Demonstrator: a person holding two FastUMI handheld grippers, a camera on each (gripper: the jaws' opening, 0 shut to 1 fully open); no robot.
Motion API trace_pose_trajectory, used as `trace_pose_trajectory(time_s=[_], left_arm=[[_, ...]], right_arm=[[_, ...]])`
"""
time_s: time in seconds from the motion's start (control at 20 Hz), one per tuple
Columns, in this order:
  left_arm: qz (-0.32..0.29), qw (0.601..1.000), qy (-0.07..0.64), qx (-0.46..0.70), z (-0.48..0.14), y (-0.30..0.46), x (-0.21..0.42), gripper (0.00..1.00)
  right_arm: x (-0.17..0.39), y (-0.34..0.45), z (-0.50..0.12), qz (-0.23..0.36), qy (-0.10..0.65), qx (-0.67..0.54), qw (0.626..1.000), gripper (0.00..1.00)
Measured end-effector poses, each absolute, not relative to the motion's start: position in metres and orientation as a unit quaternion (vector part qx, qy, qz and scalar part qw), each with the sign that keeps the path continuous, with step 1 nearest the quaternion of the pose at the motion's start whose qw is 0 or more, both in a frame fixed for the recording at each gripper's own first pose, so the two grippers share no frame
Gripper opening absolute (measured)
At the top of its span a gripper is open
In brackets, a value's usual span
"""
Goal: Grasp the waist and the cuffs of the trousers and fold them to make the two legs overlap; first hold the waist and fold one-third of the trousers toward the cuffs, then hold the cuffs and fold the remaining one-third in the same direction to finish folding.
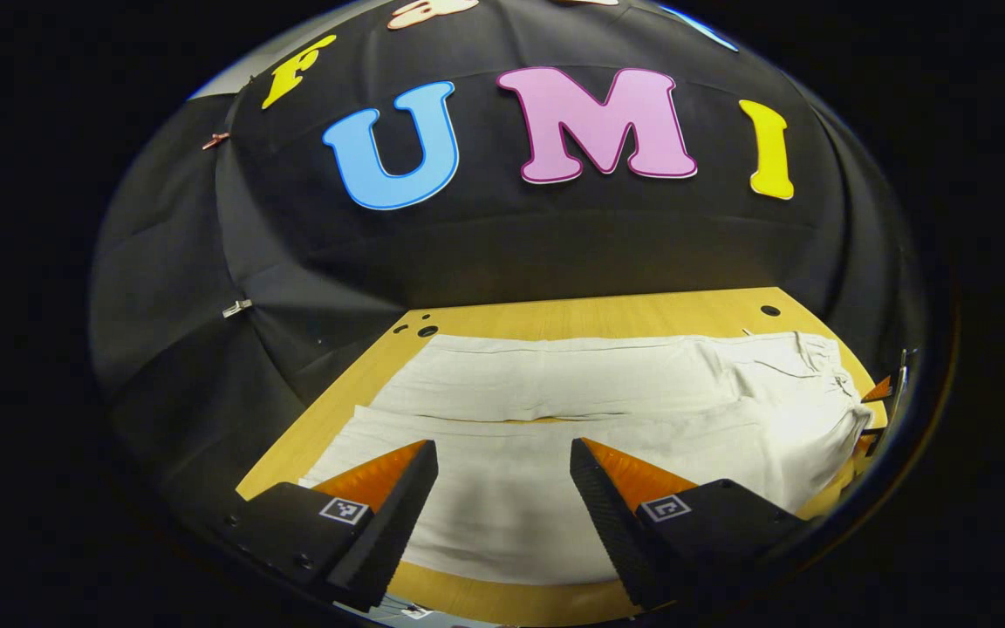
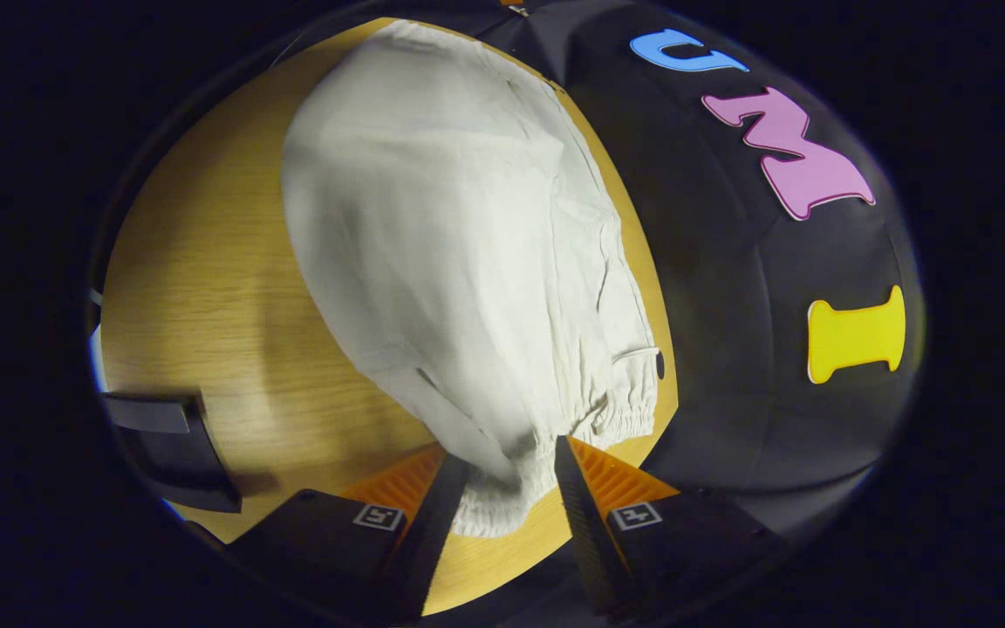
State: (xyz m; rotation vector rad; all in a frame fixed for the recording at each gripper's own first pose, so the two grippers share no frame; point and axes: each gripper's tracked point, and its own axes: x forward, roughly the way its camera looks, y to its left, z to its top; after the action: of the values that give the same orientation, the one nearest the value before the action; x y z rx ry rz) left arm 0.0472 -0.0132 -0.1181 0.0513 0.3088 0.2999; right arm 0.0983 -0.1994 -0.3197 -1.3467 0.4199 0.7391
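Observation:
White trousers (image 1: 555,410) lie flat on the wooden table (image 1: 555,318), the two legs side by side, cuffs to the left and elastic waist to the right. My left gripper (image 1: 504,453) hovers open over the near leg, with nothing between its fingers. In the right gripper view the trousers (image 2: 450,244) stretch away from me. The gathered waistband (image 2: 502,497) is bunched between the fingers of my right gripper (image 2: 511,453), which press on it from both sides. A bit of the right gripper (image 1: 885,391) peeks in at the waist end in the left gripper view.
Bare wood (image 2: 206,288) runs along the left of the trousers in the right gripper view, where a dark blocky thing (image 2: 171,453) sits at the table's edge. Small holes (image 1: 769,310) mark the table's far corners. The black cloth wall (image 1: 502,244) stands close behind.

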Motion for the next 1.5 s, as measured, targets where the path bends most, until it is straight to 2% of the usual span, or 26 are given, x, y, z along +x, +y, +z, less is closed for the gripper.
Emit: trace_pose_trajectory(time_s=[0.05, 0.15, 0.2, 0.25, 0.3, 0.45, 0.6, 0.7, 1.0, 1.4, 1.5], left_arm=[[0.154, 0.976, 0.154, 0.023, -0.119, -0.009, 0.046, 0.97], [0.172, 0.973, 0.153, 0.012, -0.119, 0.004, 0.039, 0.98], [0.176, 0.972, 0.157, 0.006, -0.122, 0.009, 0.036, 0.97], [0.180, 0.970, 0.162, 0.004, -0.124, 0.016, 0.034, 0.97], [0.188, 0.968, 0.166, 0.009, -0.126, 0.029, 0.028, 0.97], [0.187, 0.965, 0.181, 0.041, -0.136, 0.068, 0.011, 0.97], [0.205, 0.955, 0.177, 0.123, -0.145, 0.129, -0.007, 0.96], [0.189, 0.939, 0.204, 0.203, -0.164, 0.165, -0.018, 0.96], [0.072, 0.870, 0.270, 0.407, -0.248, 0.241, -0.037, 0.96], [-0.004, 0.833, 0.328, 0.446, -0.303, 0.306, -0.050, 0.96], [-0.051, 0.823, 0.330, 0.459, -0.308, 0.306, -0.038, 0.97]], right_arm=[[0.095, -0.199, -0.324, 0.339, 0.199, -0.604, 0.693, 0.70], [0.092, -0.197, -0.332, 0.353, 0.224, -0.600, 0.682, 0.42], [0.089, -0.197, -0.333, 0.354, 0.239, -0.602, 0.674, 0.32], [0.091, -0.197, -0.334, 0.355, 0.250, -0.602, 0.670, 0.27], [0.093, -0.197, -0.336, 0.353, 0.272, -0.598, 0.666, 0.16], [0.088, -0.192, -0.338, 0.367, 0.356, -0.552, 0.659, 0.05], [0.088, -0.191, -0.335, 0.363, 0.383, -0.552, 0.646, 0.06], [0.087, -0.192, -0.335, 0.357, 0.376, -0.575, 0.633, 0.05], [0.088, -0.193, -0.336, 0.334, 0.394, -0.597, 0.614, 0.05], [0.087, -0.192, -0.336, 0.308, 0.394, -0.631, 0.593, 0.05], [0.087, -0.192, -0.337, 0.307, 0.395, -0.632, 0.592, 0.05]])
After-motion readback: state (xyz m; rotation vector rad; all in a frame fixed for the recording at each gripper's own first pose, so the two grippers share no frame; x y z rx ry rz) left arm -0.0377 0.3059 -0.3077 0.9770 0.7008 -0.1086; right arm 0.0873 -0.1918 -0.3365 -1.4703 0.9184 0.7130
